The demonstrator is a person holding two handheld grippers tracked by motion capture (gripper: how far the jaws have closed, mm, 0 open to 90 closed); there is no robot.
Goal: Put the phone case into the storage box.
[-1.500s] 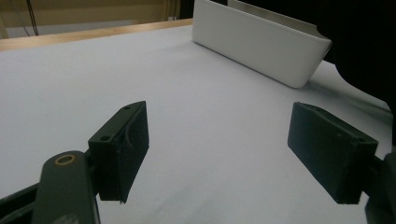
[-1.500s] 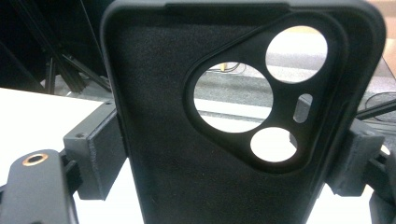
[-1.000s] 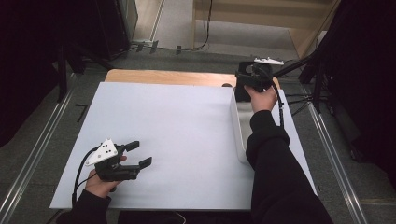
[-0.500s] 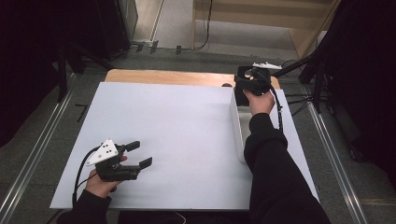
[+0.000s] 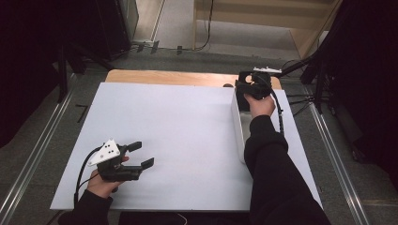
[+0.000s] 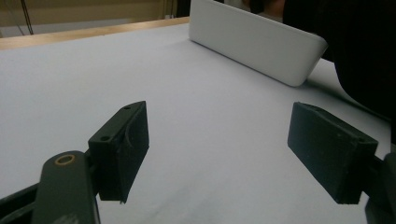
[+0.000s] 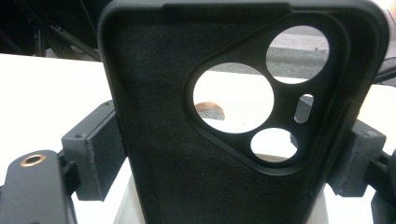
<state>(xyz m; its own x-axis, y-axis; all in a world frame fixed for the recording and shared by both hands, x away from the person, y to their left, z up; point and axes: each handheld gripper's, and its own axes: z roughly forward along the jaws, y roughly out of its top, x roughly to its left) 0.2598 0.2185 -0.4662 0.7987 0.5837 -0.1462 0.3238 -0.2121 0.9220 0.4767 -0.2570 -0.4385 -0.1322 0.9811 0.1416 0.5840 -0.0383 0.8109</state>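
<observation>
Phone case (image 7: pixel 233 116) clamped by its edges in my right claw (image 5: pixel 253 86), held above far end of white tray (image 5: pixel 238 126) — camera cutouts facing lens. Left claw (image 5: pixel 141 154) open, empty, parked over counter (image 5: pixel 187 126) out of way.

Bright glare whitens the tabletop, dark surroundings, close views slightly soft.

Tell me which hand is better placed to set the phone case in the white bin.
Right. The right tool already grips the black phone case over the white bin; the left tool sits open, far across the table.
</observation>
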